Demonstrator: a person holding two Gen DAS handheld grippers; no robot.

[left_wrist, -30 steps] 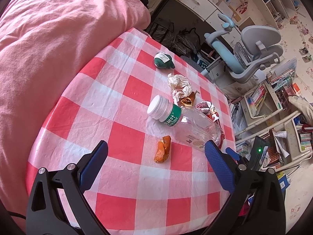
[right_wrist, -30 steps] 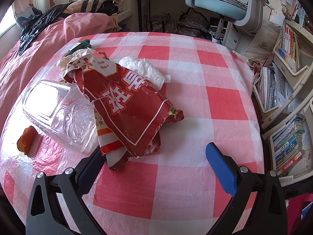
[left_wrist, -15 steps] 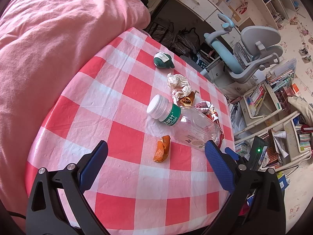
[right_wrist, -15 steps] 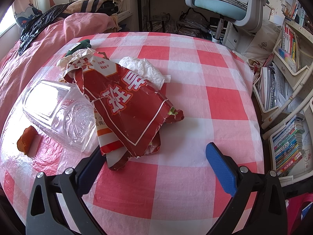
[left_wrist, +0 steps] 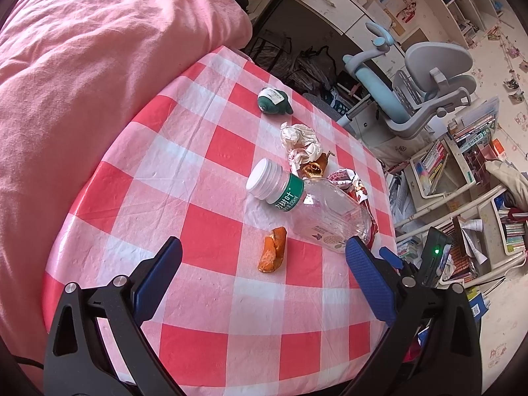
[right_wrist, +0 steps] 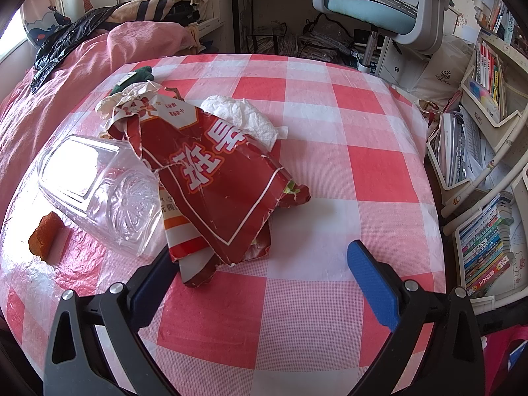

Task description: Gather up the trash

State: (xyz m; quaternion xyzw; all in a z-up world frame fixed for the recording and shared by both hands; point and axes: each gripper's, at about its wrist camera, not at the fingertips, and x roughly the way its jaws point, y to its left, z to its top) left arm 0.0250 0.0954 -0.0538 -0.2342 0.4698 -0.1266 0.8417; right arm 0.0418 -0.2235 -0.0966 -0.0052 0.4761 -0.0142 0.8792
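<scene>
Trash lies on a red-and-white checked tablecloth [left_wrist: 204, 297]. An empty clear plastic bottle [left_wrist: 316, 211] with a white cap lies on its side, and an orange peel [left_wrist: 272, 253] rests just in front of it. My left gripper [left_wrist: 262, 264] hangs open above the peel, holding nothing. In the right wrist view a torn red snack wrapper [right_wrist: 217, 181] overlaps the bottle [right_wrist: 99, 191], with a crumpled white tissue [right_wrist: 244, 115] behind it. My right gripper [right_wrist: 260, 260] is open at the wrapper's near edge; the wrapper covers part of its left finger.
A crumpled paper wad [left_wrist: 298, 137] and a small green pouch [left_wrist: 274, 100] lie farther along the cloth. A pink quilt [left_wrist: 82, 66] borders the table on one side. A grey and blue desk chair [right_wrist: 379, 10] and bookshelves [right_wrist: 488, 204] stand beyond the far and right edges.
The left wrist view has drifted slightly, so the trash sits a touch higher in frame. The right gripper and the wrapper have not moved.
</scene>
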